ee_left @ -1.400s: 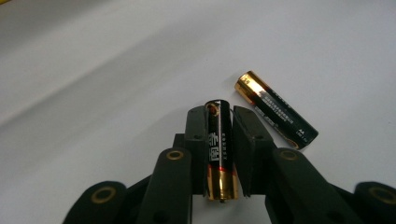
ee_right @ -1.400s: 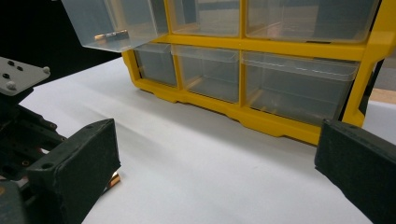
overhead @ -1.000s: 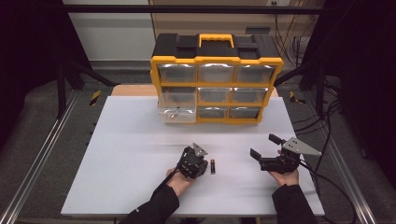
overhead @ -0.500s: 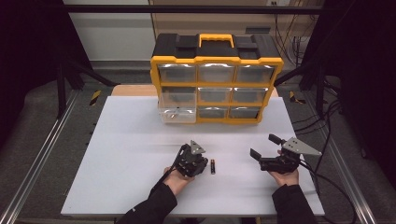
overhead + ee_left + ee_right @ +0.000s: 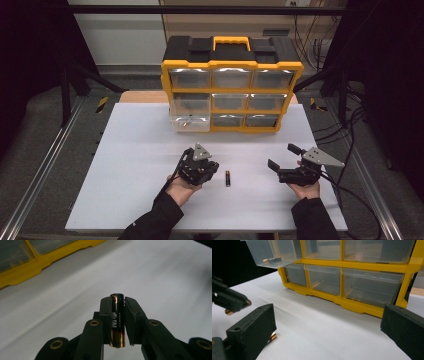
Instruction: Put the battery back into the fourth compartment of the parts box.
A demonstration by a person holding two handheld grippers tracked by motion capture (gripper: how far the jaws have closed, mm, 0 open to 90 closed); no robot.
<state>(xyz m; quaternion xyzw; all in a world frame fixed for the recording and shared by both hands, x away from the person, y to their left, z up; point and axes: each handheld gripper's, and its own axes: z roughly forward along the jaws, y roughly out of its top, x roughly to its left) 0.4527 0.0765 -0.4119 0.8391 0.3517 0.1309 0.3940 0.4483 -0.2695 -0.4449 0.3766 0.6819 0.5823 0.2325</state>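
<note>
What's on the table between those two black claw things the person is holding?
One battery lies on the white table between the left gripper and the right gripper, as the high view shows; otherwise the stretch is bare.

We see a glossy battery (image 5: 117, 320) with a black wrap and coppery metal ends, held between matt black plastic jaws with brass-coloured rivets. The bench (image 5: 150, 150) looks smooth, matt white. The organiser (image 5: 231, 82) has a yellow plastic frame, a black matt top and clear, shiny plastic drawers (image 5: 372, 285).
</note>
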